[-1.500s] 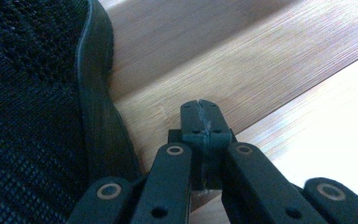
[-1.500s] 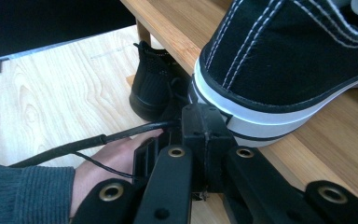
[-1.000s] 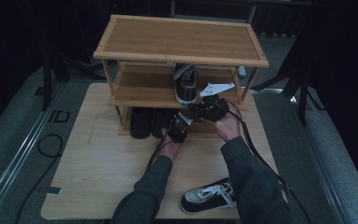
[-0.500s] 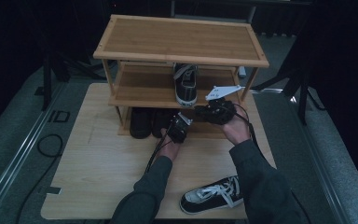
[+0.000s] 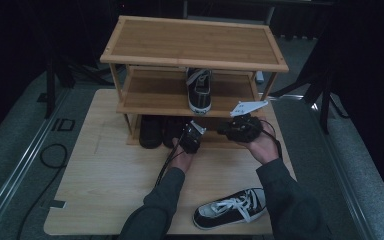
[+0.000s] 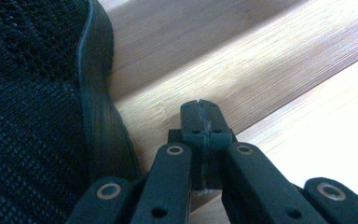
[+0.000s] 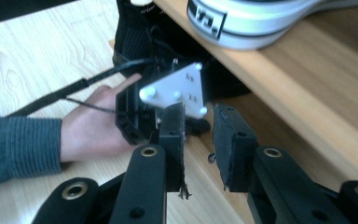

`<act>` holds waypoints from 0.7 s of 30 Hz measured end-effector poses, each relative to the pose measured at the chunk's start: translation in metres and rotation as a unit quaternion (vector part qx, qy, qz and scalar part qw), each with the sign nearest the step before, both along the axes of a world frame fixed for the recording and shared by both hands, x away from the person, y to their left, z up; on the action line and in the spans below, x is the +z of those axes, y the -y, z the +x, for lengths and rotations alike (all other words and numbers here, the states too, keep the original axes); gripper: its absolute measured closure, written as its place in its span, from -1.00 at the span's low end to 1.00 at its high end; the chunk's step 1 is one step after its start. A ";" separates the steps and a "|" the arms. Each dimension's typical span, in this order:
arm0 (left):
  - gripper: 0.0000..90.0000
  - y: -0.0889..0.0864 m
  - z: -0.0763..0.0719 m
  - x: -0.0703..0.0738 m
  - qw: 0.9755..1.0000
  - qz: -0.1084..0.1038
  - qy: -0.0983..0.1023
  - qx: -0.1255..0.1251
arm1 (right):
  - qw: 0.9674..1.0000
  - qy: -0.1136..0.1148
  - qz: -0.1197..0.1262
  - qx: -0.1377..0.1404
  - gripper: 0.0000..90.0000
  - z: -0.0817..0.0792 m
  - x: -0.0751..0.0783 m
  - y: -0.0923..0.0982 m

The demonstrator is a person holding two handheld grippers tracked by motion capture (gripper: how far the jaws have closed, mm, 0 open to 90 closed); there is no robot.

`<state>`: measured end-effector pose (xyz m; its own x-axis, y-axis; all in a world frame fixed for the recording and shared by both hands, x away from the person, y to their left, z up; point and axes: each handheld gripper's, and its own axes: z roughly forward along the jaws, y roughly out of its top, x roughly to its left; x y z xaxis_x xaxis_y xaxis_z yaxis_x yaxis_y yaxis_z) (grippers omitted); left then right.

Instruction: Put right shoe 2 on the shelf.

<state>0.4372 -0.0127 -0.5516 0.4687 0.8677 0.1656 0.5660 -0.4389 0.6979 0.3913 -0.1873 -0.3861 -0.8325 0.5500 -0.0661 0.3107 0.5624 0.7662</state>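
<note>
My left gripper (image 5: 190, 134) rests low at the front of the bamboo shoe rack (image 5: 195, 42), by its bottom shelf. Its jaws (image 6: 200, 109) are shut on nothing, just right of a black mesh shoe (image 6: 28, 116). My right gripper (image 5: 226, 129) is to its right and points at it. Its jaws (image 7: 199, 130) have just been opening; they stand a little apart with nothing between them. Beyond them I see the left gripper's grey plate (image 7: 177, 91) and the hand (image 7: 93, 126) holding it. A black-and-white sneaker (image 5: 200, 90) sits on the middle shelf.
Two black shoes (image 5: 150, 131) stand on the bottom shelf at the left. A second black-and-white sneaker (image 5: 230, 207) lies on the table (image 5: 105, 175) near its front edge, by my right forearm. The rack's top shelf is bare.
My right gripper has shifted to the right and slightly nearer the person, away from the left gripper. The left hand has stayed where it was.
</note>
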 end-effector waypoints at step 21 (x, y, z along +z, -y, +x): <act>1.00 0.000 0.000 -0.001 1.000 -0.006 0.002 0.004 | 0.997 -0.050 -0.059 0.016 0.62 -0.021 -0.022 0.024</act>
<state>0.4369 -0.0123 -0.5521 0.4614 0.8731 0.1573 0.5662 -0.4263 0.7055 0.3700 -0.2116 -0.4082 -0.8557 0.5156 -0.0442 0.3625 0.6581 0.6599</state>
